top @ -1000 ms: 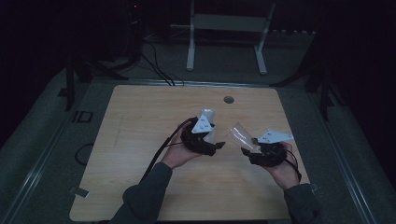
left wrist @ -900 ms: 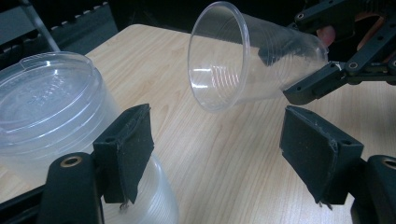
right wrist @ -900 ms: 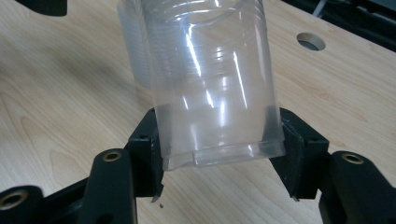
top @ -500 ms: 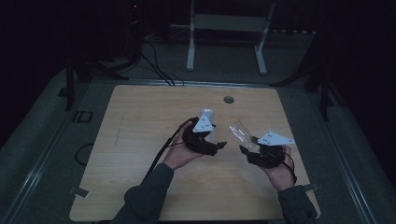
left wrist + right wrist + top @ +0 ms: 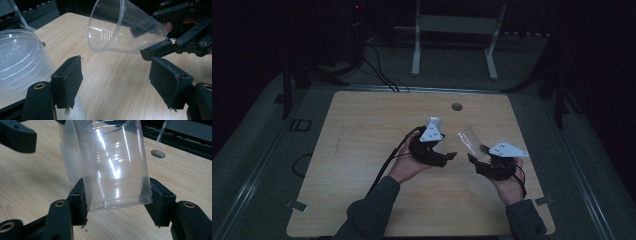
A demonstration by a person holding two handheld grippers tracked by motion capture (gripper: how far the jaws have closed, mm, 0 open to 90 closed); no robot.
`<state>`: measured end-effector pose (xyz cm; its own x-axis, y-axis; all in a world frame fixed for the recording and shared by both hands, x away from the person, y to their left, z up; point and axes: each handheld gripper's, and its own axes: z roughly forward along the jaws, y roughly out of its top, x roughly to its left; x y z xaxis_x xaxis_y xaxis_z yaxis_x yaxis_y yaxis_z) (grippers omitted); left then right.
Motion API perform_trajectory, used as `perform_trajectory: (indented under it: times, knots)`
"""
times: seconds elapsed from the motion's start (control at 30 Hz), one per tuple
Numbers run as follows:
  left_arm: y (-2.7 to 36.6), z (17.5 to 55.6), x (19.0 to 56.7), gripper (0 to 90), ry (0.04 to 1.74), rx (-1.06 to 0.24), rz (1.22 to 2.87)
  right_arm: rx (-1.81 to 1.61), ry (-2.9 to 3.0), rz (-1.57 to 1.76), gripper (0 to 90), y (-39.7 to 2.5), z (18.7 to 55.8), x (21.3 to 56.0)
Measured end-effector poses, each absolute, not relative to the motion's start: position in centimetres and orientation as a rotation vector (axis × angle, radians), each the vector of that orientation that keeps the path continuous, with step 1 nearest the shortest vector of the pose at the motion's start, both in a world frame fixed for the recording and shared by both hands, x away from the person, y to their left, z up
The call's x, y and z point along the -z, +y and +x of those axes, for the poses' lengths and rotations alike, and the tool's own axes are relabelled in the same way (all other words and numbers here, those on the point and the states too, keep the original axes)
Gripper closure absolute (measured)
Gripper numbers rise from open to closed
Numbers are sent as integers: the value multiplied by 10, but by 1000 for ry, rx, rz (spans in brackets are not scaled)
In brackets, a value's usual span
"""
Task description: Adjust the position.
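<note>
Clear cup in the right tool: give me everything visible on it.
The clear cup is thin, see-through plastic, tapered, with fine rings around its wall and a stepped base. It looks empty. The right tool is shut on its base end, one black pad on each side. It is held off the wooden table, tilted, its open mouth turned toward the left tool, which is apart from it.

Dim and underexposed from the high view, surroundings lost in black. Brighter, sharper up close, with white glare streaking the clear cup (image 5: pixel 116 165) and soft-focus jaws.
</note>
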<state>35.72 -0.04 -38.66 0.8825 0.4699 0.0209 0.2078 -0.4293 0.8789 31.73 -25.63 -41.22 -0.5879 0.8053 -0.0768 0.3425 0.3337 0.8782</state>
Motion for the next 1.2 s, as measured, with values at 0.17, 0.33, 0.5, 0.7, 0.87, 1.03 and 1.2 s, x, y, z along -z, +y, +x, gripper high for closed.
perform_trajectory:
  times: [0.17,0.33,0.5,0.7,0.87,1.03,1.2]
  knots:
    - [-2,357,386,263,506,-322,2017,-1223,2064,1017,421,-255,316,413]
    - [-4,356,386,261,514,-317,2008,-1220,2046,1004,421,-250,315,414]
    - [-6,355,386,260,520,-311,2004,-1232,2013,1002,422,-246,314,415]
    - [-6,355,386,259,537,-288,1982,-1264,1967,1029,422,-247,313,415]
    - [-8,354,386,259,548,-294,1977,-1273,1945,1041,422,-248,312,417]
    - [-9,354,385,259,559,-290,1965,-1291,1912,1057,422,-250,312,418]
    - [-10,353,383,259,577,-289,1947,-1303,1884,1062,423,-250,310,418]
